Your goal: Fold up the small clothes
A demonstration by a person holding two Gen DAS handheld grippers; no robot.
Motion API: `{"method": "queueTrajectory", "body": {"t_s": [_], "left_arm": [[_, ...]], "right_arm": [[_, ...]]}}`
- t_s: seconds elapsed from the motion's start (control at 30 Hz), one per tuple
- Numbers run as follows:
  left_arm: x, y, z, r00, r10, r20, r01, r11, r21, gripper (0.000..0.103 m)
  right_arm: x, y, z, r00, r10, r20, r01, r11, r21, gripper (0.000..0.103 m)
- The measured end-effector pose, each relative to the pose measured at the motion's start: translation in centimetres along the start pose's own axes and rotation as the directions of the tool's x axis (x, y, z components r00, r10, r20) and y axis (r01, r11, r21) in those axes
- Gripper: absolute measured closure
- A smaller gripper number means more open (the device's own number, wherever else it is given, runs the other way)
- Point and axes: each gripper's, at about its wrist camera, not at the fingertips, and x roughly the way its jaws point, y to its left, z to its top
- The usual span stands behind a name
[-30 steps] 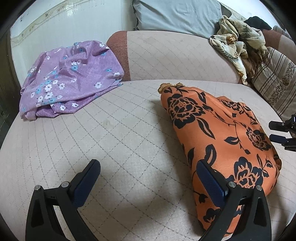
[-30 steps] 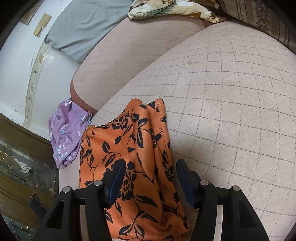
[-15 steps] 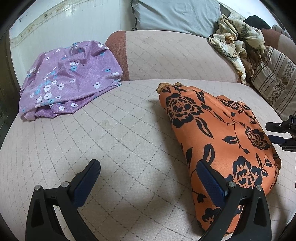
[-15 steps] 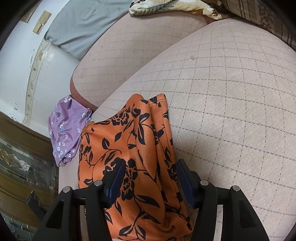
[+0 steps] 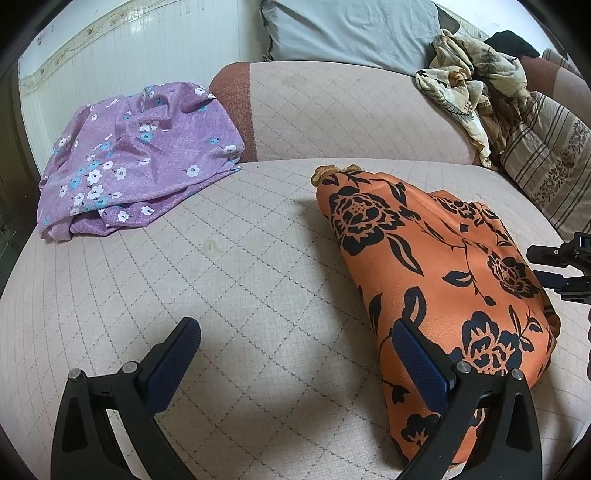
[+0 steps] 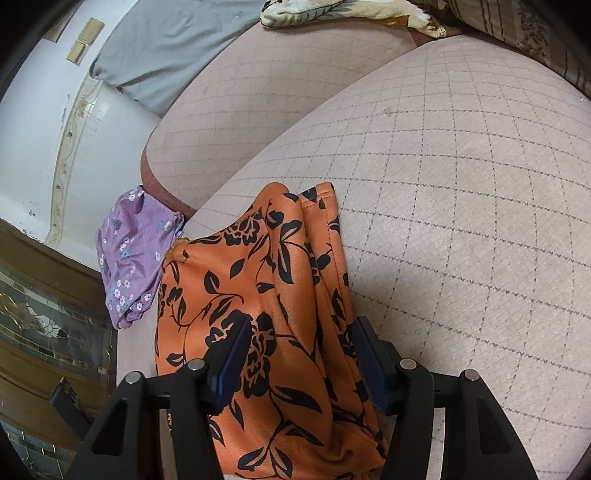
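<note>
An orange garment with black flowers (image 5: 436, 273) lies bunched on the sofa seat (image 5: 229, 280), right of centre in the left wrist view. My left gripper (image 5: 295, 332) is open wide above the seat, its right finger (image 5: 421, 365) at the garment's near left edge. In the right wrist view the orange garment (image 6: 280, 295) runs under and between the fingers of my right gripper (image 6: 299, 332). Those fingers stand apart, and I see no pad pressing the cloth. The right gripper (image 5: 533, 264) also shows at the garment's right edge.
A purple flowered garment (image 5: 136, 162) lies at the seat's far left, against the backrest (image 5: 351, 114). A grey pillow (image 5: 351, 29) and a crumpled cream floral cloth (image 5: 469, 81) sit on top of it. A striped cushion (image 5: 546, 162) is at the right.
The right wrist view has drawn slightly closer over the orange garment. Both grippers keep the same opening, and the garment has hardly moved.
</note>
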Motion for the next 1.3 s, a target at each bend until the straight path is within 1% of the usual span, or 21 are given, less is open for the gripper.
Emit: {"method": "queueTrajectory", "body": {"t_s": [0.37, 0.5, 1.17, 1.3], "left_arm": [[0.09, -0.06, -0.03, 1.000, -0.001, -0.005, 0.001, 1.000, 0.003, 0.000], [0.02, -0.07, 0.02, 1.000, -0.006, -0.003, 0.006, 1.000, 0.003, 0.000], [-0.11, 0.05, 0.22, 1.000, -0.014, -0.001, 0.014, 1.000, 0.001, 0.000], [-0.11, -0.04, 0.39, 0.999, -0.036, -0.006, 0.036, 0.999, -0.004, 0.000]], "right_arm": [[0.19, 0.08, -0.11, 1.000, 0.003, -0.004, -0.003, 1.000, -0.007, 0.042], [0.25, 0.01, 0.01, 1.000, 0.002, -0.003, -0.003, 1.000, -0.009, 0.040], [0.77, -0.24, -0.09, 1.000, 0.005, -0.015, -0.005, 1.000, 0.002, 0.039], [0.89, -0.09, -0.03, 1.000, 0.008, -0.013, -0.008, 1.000, -0.004, 0.039]]}}
